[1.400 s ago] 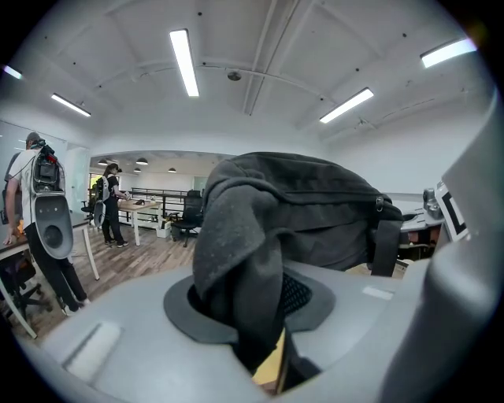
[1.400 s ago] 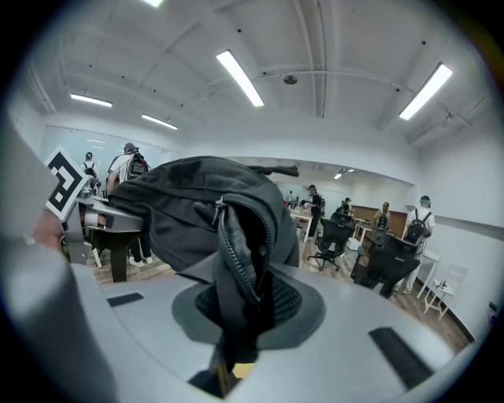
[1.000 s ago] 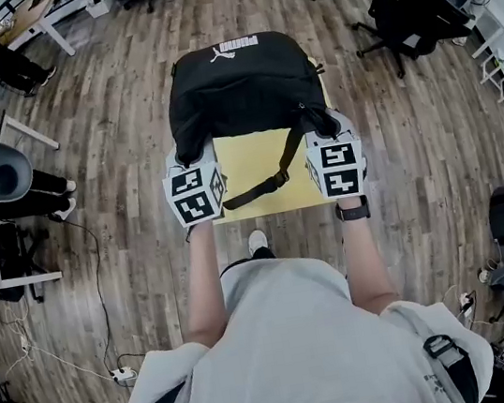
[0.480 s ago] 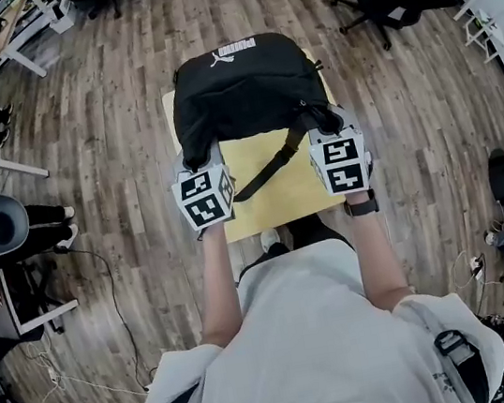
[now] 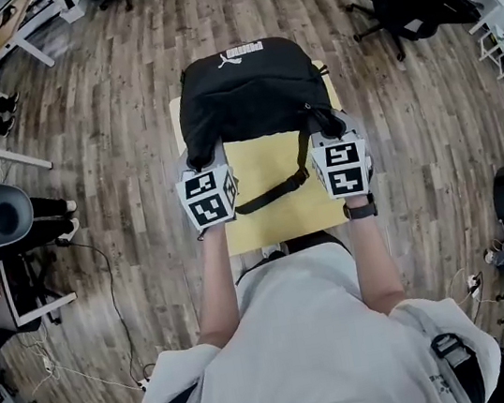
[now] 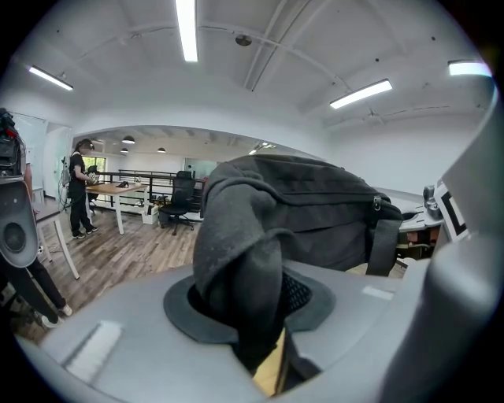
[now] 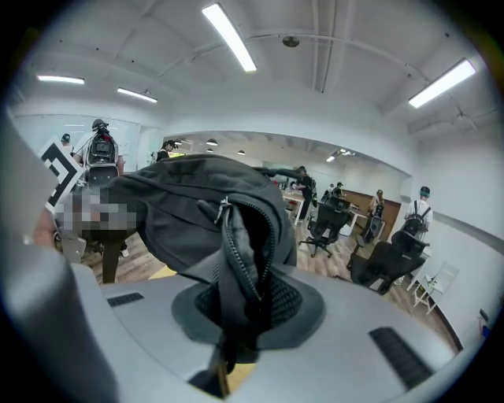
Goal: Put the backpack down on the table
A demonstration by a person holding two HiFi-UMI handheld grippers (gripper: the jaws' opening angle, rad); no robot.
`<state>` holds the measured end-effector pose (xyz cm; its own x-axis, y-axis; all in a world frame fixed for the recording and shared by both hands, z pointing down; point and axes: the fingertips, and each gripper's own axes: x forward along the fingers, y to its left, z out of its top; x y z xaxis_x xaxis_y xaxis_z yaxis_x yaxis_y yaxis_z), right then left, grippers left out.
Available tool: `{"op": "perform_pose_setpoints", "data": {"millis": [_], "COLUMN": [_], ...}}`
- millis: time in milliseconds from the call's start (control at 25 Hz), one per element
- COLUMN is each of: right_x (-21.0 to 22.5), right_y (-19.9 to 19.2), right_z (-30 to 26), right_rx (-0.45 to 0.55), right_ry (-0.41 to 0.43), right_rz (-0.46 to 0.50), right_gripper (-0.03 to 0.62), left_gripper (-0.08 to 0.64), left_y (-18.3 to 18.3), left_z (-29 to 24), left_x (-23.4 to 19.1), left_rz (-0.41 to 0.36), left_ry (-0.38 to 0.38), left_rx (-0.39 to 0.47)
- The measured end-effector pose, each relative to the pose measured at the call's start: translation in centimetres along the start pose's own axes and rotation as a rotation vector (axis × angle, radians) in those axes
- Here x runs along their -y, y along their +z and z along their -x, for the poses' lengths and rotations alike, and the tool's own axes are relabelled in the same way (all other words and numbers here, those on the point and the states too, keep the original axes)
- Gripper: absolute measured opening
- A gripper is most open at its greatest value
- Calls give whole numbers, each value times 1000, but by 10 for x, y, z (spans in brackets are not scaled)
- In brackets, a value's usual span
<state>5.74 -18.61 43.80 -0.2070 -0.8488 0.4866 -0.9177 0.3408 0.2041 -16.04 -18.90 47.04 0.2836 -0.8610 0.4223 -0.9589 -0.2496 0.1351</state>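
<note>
Head view: high above, facing steeply down onto table (image 5: 271, 169), floor (image 5: 118, 132) around. Gripper views: low, right behind own jaws, facing forward. All three share backpack (image 5: 248, 87), close up in gripper views.

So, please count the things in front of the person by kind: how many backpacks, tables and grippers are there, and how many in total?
backpack: 1
table: 1
grippers: 2 (left gripper and right gripper, each shut on the backpack)
total: 4
</note>
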Motion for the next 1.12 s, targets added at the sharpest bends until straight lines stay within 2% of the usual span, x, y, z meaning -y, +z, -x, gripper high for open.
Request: {"op": "perform_pose_setpoints", "data": {"millis": [160,320,560,1120], "right_x": [9,13,26,32], "right_y": [5,0,-11,-53], "right_z": [-16,-34,-60,-122], "right_rx": [10,-12,-44,-144], "right_ry": [23,49,76,159], "right_rz": [-3,10,-5,-21], "right_gripper": [44,44,44,45], "left_gripper": [112,113,114,115], "left_y": [5,-4,-8,-51], "left_z": [-15,-29,-55,-104], "left_x": [-1,-4,-1,-8], "left_rz": [2,26,21,48], "left_ry": [10,26,40,90], "left_rx": [4,-22,-56,-165]}}
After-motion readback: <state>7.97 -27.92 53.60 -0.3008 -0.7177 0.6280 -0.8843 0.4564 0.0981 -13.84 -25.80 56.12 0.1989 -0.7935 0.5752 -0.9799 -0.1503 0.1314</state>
